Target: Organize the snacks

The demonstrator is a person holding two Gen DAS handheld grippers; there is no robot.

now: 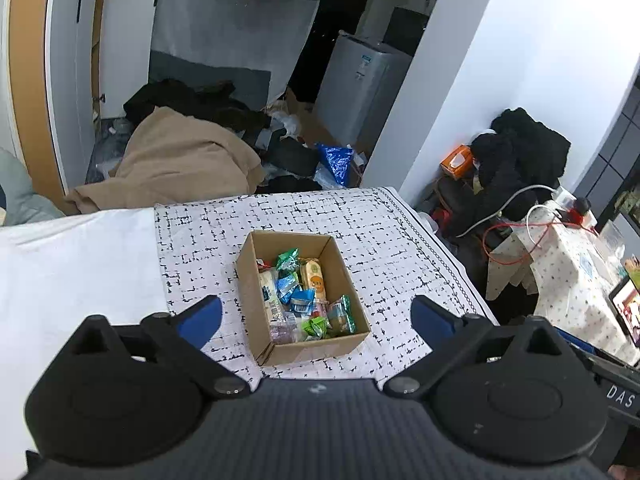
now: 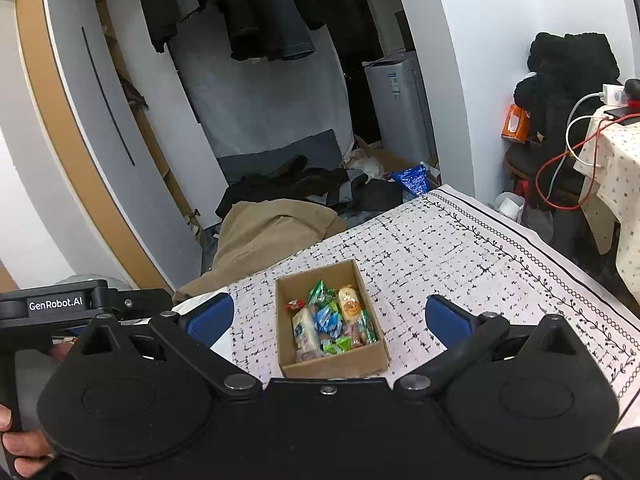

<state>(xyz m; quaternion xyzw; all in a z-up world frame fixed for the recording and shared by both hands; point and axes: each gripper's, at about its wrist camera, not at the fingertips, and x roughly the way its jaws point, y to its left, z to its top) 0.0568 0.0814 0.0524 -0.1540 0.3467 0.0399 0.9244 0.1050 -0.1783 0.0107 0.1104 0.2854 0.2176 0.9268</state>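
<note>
Both my left fingers (image 1: 316, 316) and right fingers (image 2: 329, 318) are spread wide and hold nothing, hovering over the cardboard box (image 1: 276, 350) of snacks (image 1: 306, 300) on the worktop (image 1: 392, 248). The light box could skid if I clip its wall.

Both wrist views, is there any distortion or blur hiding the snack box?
Left wrist view: fisheye bends the walls, yet the cardboard box and its snacks stay sharp under even light. Right wrist view: same curving at the edges, box clear, no glare.
</note>
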